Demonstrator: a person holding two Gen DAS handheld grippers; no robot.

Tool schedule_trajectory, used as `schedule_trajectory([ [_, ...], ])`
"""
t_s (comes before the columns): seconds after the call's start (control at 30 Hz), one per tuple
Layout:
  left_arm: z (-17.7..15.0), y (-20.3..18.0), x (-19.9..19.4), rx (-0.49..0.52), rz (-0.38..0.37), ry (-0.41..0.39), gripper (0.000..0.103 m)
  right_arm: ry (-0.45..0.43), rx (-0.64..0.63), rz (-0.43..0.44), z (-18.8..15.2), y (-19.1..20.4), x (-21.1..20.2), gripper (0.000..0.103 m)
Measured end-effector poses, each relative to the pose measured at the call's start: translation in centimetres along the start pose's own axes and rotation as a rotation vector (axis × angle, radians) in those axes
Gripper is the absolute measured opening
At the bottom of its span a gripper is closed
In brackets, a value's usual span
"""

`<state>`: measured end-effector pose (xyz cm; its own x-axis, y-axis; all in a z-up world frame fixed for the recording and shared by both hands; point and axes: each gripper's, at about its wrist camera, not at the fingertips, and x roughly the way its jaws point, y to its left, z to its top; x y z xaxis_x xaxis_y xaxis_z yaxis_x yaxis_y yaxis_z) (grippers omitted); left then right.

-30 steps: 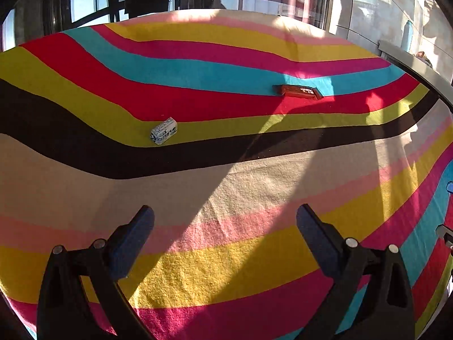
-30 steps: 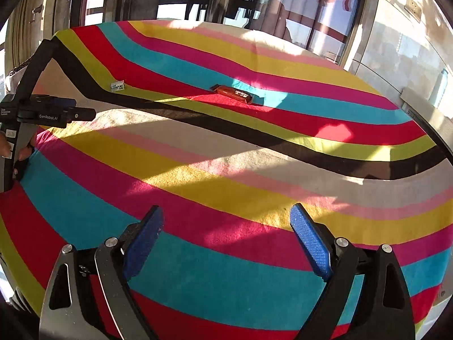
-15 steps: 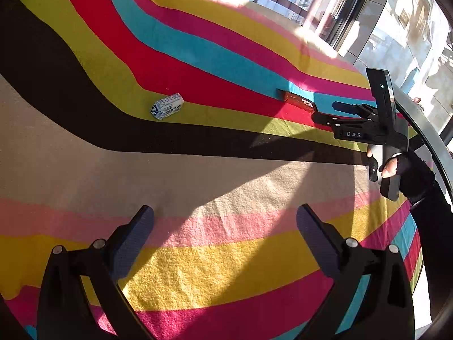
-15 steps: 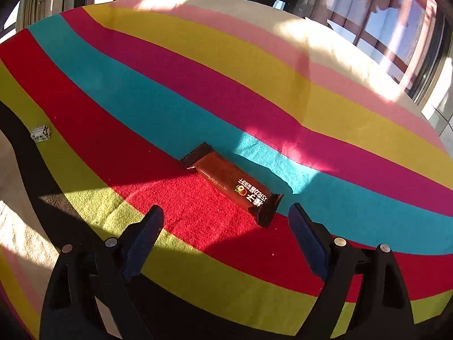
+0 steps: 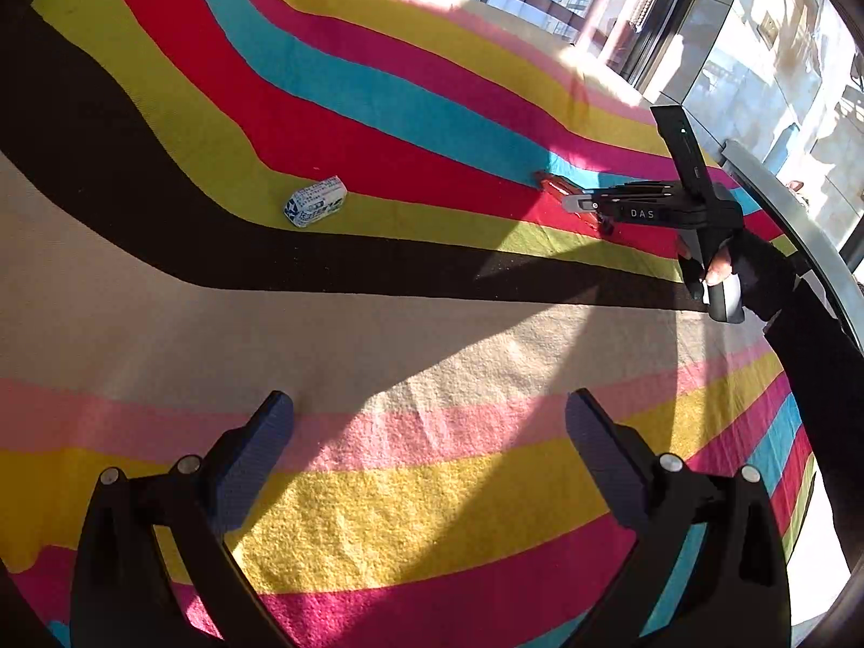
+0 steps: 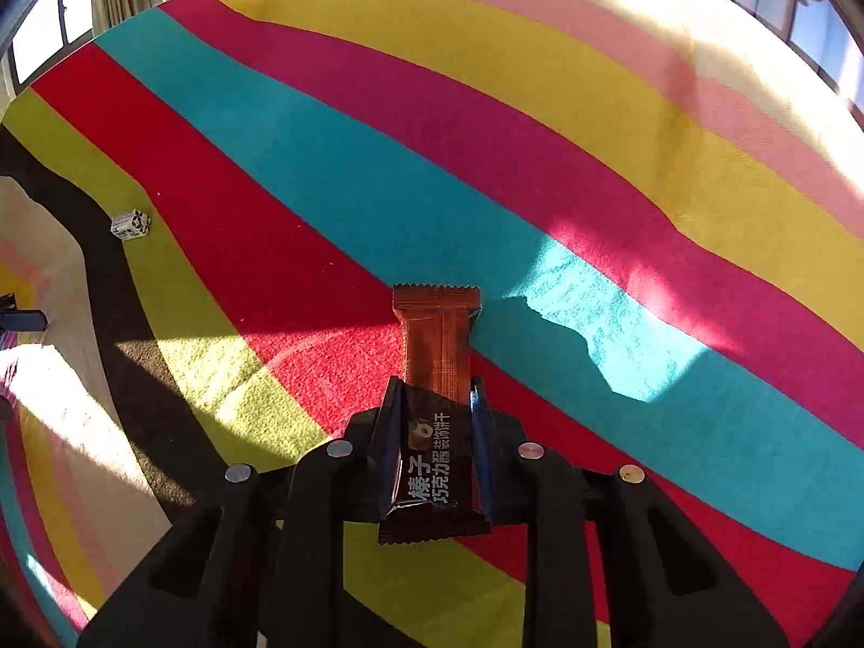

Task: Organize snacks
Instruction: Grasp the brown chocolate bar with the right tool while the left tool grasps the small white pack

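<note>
**Right jaws close on the wafer bar**

The right gripper (image 6: pixel 436 421) has its jaws closing around the brown wafer bar (image 6: pixel 438 345), pads pressed against both long sides of the wrapper near its printed end. The bar's far, crimped end pokes out ahead of the jaws over the red stripe, right beside the teal one. From the left wrist view the same gripper (image 5: pixel 580 204) sits low over the bar (image 5: pixel 553 182) at the far right, a gloved hand (image 5: pixel 723 264) on its handle.

The left gripper (image 5: pixel 429 421) hovers with jaws wide apart and nothing between them, above the pink and cream stripes of the striped cloth (image 5: pixel 432 324) covering the table. Out ahead, to the far left, the small white snack packet (image 5: pixel 315 209) lies alone on the yellow-green stripe, well apart from the bar.

So the step in hand looks like the pick of the bar. The next move calls for a clean lift, then carrying it toward the white packet, or wherever the snacks get grouped; no container shows.
</note>
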<state>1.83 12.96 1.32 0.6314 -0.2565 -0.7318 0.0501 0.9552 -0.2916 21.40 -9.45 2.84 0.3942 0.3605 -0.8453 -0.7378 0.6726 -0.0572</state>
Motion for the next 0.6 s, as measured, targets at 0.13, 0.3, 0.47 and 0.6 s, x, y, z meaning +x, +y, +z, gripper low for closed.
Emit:
schedule_trajectory([
  [0.13,0.0,-0.1,0.0,0.004,0.007,0.002,0.101,-0.015,0.054,-0.019,-0.8,1.3,-0.7,0.029],
  [0.3,0.0,0.2,-0.1,-0.007,-0.013,0.006,0.101,-0.019,0.161,-0.037,-1.3,1.2,-1.2,0.024],
  [0.47,1.2,1.6,-0.1,-0.053,0.0,0.022,0.101,-0.017,0.245,-0.059,-6.0,4.7,-5.2,0.024],
  [0.6,4.1,2.4,2.4,-0.006,0.152,0.048,0.1,-0.044,0.25,-0.098,-10.6,8.7,-8.5,0.024],
])
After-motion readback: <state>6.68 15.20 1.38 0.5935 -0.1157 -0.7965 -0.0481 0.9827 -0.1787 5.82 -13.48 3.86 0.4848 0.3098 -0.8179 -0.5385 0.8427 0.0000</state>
